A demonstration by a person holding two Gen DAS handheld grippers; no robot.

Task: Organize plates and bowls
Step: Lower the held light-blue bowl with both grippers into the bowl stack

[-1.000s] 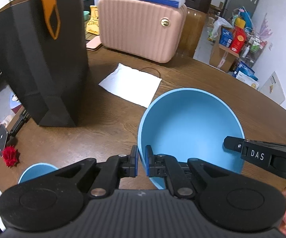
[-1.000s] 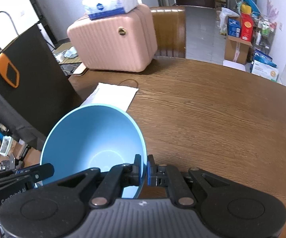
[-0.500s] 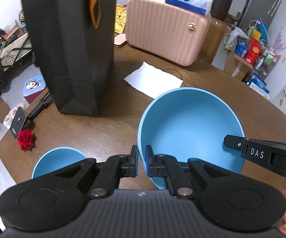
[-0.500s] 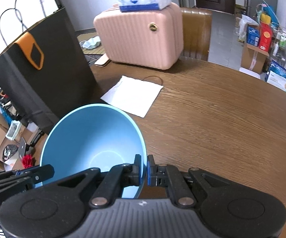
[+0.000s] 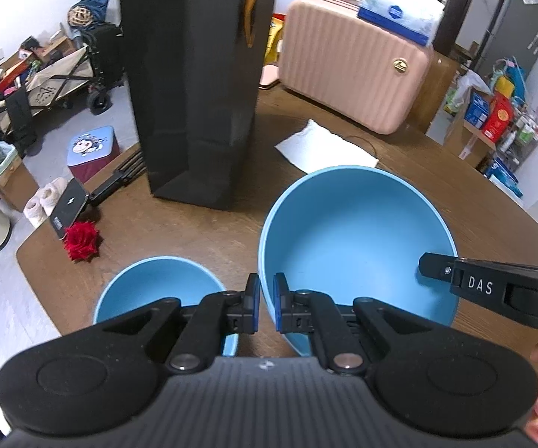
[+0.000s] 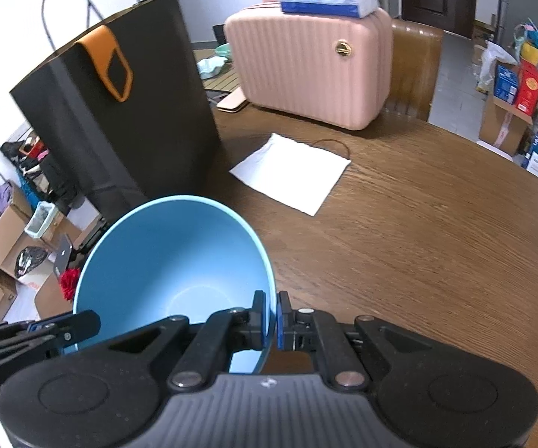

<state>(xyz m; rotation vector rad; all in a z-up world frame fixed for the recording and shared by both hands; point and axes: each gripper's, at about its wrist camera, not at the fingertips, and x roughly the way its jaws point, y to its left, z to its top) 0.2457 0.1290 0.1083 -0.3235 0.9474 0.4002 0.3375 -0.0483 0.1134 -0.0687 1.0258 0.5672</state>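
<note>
You hold the large bowl [image 5: 358, 239] above the table [image 5: 455, 194] between both grippers. To its left, a smaller bowl [image 5: 157, 287] sits on the table near the edge. Behind that stands a paper bag [image 5: 194, 86], with a fabric rose [image 5: 81, 240] to its left. A paper sheet [image 5: 325, 149] lies behind the large bowl, before the suitcase [image 5: 351, 74], which carries a tissue pack [image 5: 399, 11].

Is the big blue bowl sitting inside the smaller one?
No. The big bowl is held up by both grippers, beside the small bowl, which sits apart on the table.
</note>
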